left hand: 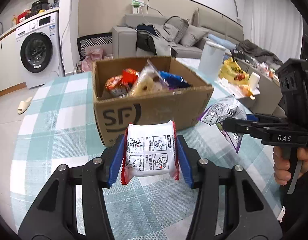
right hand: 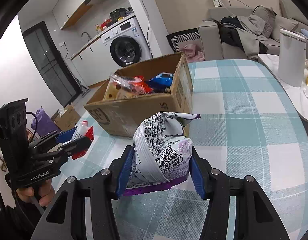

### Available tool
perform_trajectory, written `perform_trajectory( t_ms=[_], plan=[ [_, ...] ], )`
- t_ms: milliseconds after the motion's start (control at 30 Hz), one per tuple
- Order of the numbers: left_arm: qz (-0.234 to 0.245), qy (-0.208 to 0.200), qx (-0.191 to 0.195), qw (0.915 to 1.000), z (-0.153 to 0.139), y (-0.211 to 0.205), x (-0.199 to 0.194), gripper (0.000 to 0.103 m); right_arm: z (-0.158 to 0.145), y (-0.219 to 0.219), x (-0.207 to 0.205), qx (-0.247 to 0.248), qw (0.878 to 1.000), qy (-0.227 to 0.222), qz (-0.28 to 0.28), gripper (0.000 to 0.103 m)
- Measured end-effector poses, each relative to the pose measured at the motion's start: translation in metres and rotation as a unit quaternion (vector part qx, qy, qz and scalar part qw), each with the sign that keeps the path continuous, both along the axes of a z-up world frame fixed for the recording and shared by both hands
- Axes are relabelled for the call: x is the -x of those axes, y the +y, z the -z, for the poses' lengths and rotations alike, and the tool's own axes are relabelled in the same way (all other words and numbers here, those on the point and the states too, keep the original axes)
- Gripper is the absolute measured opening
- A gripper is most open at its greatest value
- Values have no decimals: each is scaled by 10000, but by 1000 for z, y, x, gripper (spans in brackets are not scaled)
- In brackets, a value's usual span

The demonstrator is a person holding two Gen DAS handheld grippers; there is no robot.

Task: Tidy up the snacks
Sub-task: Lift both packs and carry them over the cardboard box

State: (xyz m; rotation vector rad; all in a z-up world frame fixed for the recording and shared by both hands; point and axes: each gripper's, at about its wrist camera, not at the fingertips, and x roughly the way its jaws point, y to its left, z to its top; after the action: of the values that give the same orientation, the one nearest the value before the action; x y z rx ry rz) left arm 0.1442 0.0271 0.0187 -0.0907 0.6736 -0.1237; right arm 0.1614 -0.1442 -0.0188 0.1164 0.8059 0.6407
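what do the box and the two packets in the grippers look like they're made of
Box: brown corrugated cardboard, matte, with rough fluted top edges and a scuffed printed front.
White-and-red packet in the left gripper: probably thin plastic film, slightly glossy, with serrated sealed edges.
White-and-purple bag in the right gripper: likely plastic or foil-lined film; it is shiny and creased.

Lived-in home, open living room plus laundry/kitchen corner.

I'm at a counter (right hand: 244,104) with a teal checked cloth; behind it a grey sofa (left hand: 194,40) piled with clothes and cushions, a front-load washing machine (left hand: 36,50) under a worktop crowded with bottles and bags, a faucet (right hand: 86,35) by it, a slipper (left hand: 23,105) on the tiled floor, white curtains (left hand: 272,16), a white bin (left hand: 212,57), and a cardboard box (left hand: 154,108) of snack packets.
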Motion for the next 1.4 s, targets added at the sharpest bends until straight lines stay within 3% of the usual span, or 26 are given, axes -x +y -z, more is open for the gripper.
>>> perform_trajectory(
  t_ms=[567,867,1400],
  plan=[
    [-373,-463,-41,9982,-54,19,-9,48,-51,6,-10,-327,9977,-467,361,54],
    [-423,-444,13,9981,-60,27,-40,48,-65,26,-30,-287,9973,-576,353,54],
    [-607,-453,-55,9971,-54,38,-101,48,-63,58,-80,-57,9969,-576,534,54]
  ],
)
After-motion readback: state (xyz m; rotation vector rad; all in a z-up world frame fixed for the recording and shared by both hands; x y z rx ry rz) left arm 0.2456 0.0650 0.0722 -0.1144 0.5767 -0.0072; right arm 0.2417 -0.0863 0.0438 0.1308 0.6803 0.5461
